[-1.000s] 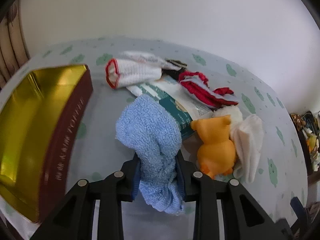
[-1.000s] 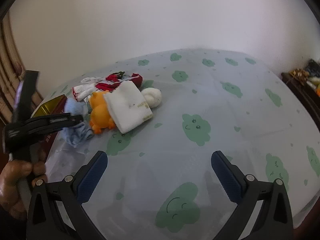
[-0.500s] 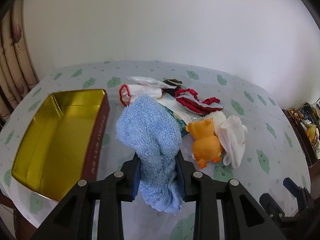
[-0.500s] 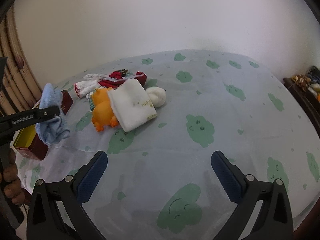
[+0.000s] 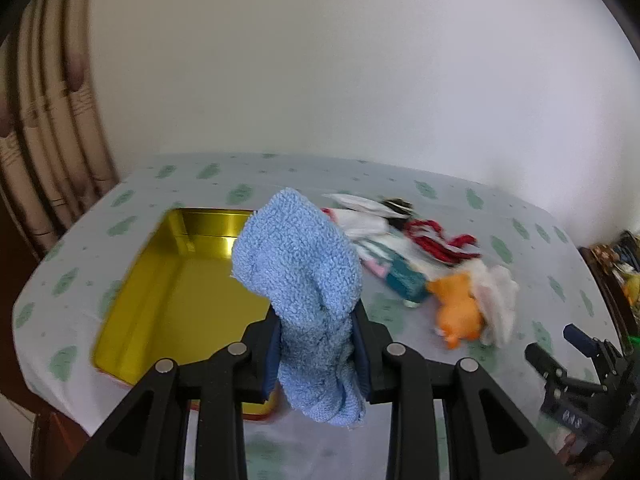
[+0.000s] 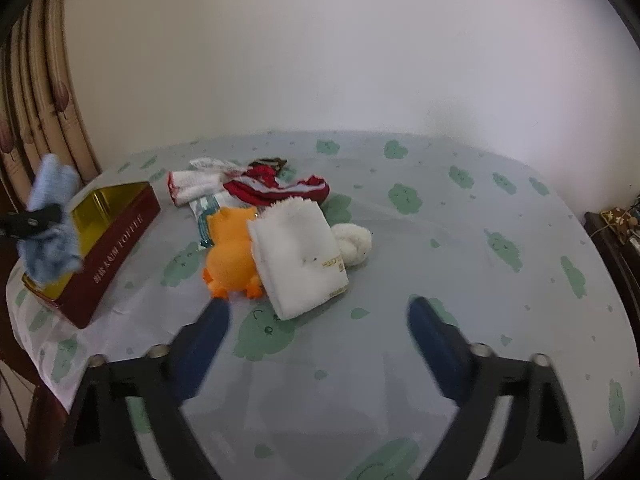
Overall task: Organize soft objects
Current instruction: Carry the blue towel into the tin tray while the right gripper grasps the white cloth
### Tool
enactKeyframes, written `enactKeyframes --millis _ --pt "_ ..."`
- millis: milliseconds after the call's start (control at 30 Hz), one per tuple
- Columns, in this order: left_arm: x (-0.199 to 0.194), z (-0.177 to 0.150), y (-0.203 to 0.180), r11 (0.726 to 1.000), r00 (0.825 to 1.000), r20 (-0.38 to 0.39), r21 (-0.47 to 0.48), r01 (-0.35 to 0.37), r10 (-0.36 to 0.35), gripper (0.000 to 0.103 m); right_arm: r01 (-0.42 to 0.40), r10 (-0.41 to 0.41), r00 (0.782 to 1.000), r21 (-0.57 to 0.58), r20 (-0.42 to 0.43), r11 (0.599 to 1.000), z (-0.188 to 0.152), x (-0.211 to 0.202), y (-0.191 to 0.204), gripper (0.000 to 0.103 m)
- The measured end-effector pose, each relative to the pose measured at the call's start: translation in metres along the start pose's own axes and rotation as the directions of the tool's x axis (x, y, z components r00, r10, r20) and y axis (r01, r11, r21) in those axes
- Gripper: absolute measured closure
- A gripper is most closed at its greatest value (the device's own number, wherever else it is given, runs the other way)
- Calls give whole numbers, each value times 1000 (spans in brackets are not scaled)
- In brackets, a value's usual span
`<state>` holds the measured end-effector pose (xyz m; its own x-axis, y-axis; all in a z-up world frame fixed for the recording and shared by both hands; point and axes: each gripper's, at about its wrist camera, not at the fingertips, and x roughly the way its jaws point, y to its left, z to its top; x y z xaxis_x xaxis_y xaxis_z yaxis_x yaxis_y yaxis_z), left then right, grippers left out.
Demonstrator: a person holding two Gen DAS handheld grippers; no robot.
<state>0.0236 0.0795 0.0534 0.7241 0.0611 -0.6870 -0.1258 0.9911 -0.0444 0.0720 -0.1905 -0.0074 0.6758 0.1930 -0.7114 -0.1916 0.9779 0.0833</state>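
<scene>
My left gripper (image 5: 316,346) is shut on a fluffy blue cloth (image 5: 304,280), held in the air over the near right side of the gold-lined red tin (image 5: 172,292). From the right wrist view the same blue cloth (image 6: 50,220) hangs above the tin (image 6: 112,248) at the far left. My right gripper (image 6: 316,320) is closing with nothing between its jaws, just short of the orange plush toy (image 6: 232,252) and the folded white cloth (image 6: 296,256). A rolled white sock (image 6: 354,242), red-and-white socks (image 6: 276,188) and a teal packet (image 6: 206,212) lie behind them.
The table wears a pale cloth (image 6: 440,240) with green cloud prints. A curtain (image 6: 36,112) hangs at the left and a white wall stands behind. Dark furniture with clutter (image 6: 616,220) sits past the table's right edge.
The left gripper has risen and drawn back with the blue cloth, now over the tin. The right gripper's jaws have narrowed and it has moved closer to the orange toy and white cloth.
</scene>
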Motion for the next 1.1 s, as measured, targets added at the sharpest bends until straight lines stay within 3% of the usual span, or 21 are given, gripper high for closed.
enactKeyframes --millis 167,533,767,933,1100 --pt "0 4 31 998 999 -3 -27 -49 49 72 -38 38 999 28 -28 999 4 16 -6 28" --pt "28 4 67 995 993 -74 -31 -97 95 71 -119 103 986 -122 -133 985 29 61 1 29" --pt "41 0 66 995 989 -112 -22 -96 93 70 -182 167 969 -66 -182 981 23 76 -7 46" --pt "46 1 66 995 987 -125 -15 -101 99 69 -229 226 958 4 -177 974 17 69 -21 69" --pt "50 3 67 994 985 -136 -14 -110 107 69 -276 292 943 110 -161 955 13 58 -39 74"
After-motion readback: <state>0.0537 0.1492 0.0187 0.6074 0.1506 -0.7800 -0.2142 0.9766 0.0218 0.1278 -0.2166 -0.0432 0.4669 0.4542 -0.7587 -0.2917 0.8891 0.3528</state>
